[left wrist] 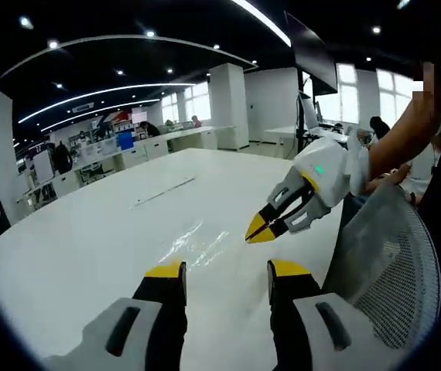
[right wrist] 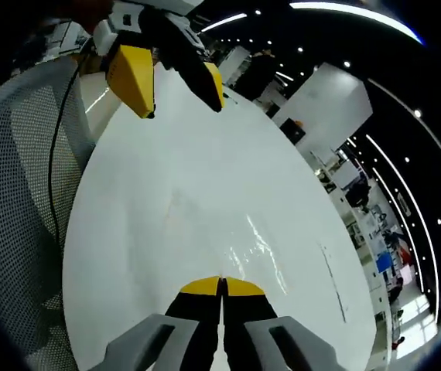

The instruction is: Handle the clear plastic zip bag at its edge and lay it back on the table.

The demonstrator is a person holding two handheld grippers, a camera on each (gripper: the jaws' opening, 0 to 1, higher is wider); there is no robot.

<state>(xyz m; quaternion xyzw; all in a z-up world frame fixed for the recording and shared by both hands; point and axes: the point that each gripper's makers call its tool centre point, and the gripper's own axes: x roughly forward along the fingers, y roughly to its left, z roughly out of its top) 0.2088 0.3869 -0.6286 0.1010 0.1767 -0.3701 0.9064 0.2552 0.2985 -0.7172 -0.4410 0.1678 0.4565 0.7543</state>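
- Clear plastic zip bag [left wrist: 197,239]: lies flat on the white bench [left wrist: 89,247], seen mostly as glossy streaks; in the left gripper view it is found just beyond the jaw tips, toward 12 o'clock. In the right gripper view the same glints [right wrist: 259,251] are seen just past the closed tips, toward 1 o'clock.
- Long axis of the bag: judged to run from 7 to 1 o'clock in the left gripper view; the outline is too faint for certainty.
- Left hand-held gripper [left wrist: 226,270]: yellow-tipped black jaws are held well apart, with nothing between them, above the bench at the bag's near edge.
- Right hand-held gripper [right wrist: 221,287]: jaws are pressed together; whether film is pinched cannot be told. In the left gripper view its tips [left wrist: 261,229] are seen at the bag's 3 o'clock edge.
- Nearer hand, as judged: the right, already at the edge.
- Grey mesh chair back [left wrist: 391,263]: stands beside the bench.
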